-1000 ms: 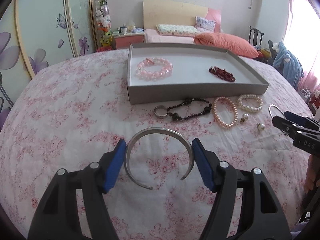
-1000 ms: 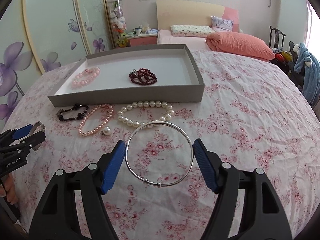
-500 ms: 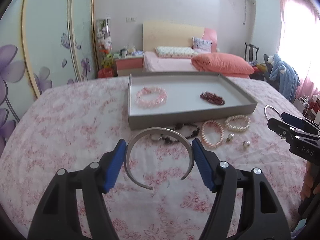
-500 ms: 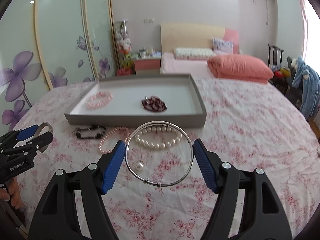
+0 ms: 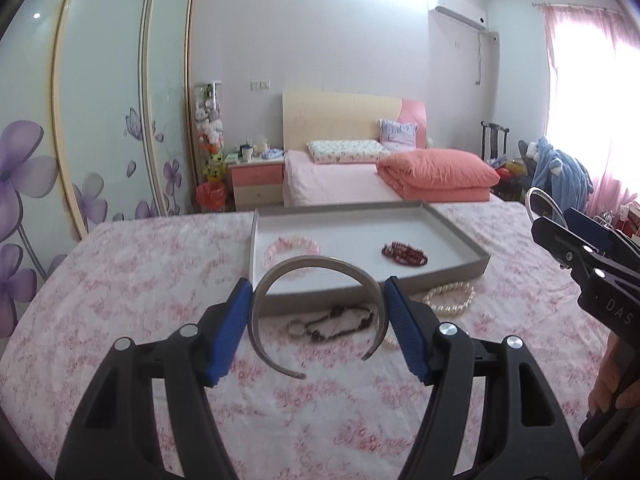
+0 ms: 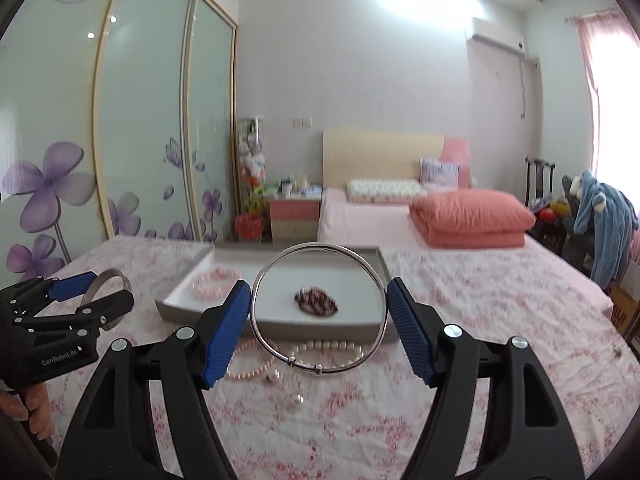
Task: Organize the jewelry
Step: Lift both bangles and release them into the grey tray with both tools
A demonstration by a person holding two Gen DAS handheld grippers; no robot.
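Note:
My left gripper is shut on an open silver cuff bangle, held above the floral bedspread before the grey tray. My right gripper is shut on a thin round silver bangle, also lifted in front of the tray. The tray holds a pink bead bracelet and a dark red bead bracelet. On the spread before the tray lie a black bead bracelet with a ring, a white pearl bracelet, a pink pearl bracelet and a loose pearl.
The right gripper shows at the right edge of the left wrist view; the left gripper shows at the left of the right wrist view. Beyond the spread stand a bed with an orange quilt, a nightstand and sliding wardrobe doors.
Both grippers have risen with their bangles and tilted up, so the tray and loose jewelry sit lower and farther away in both views. Both holds are unchanged.

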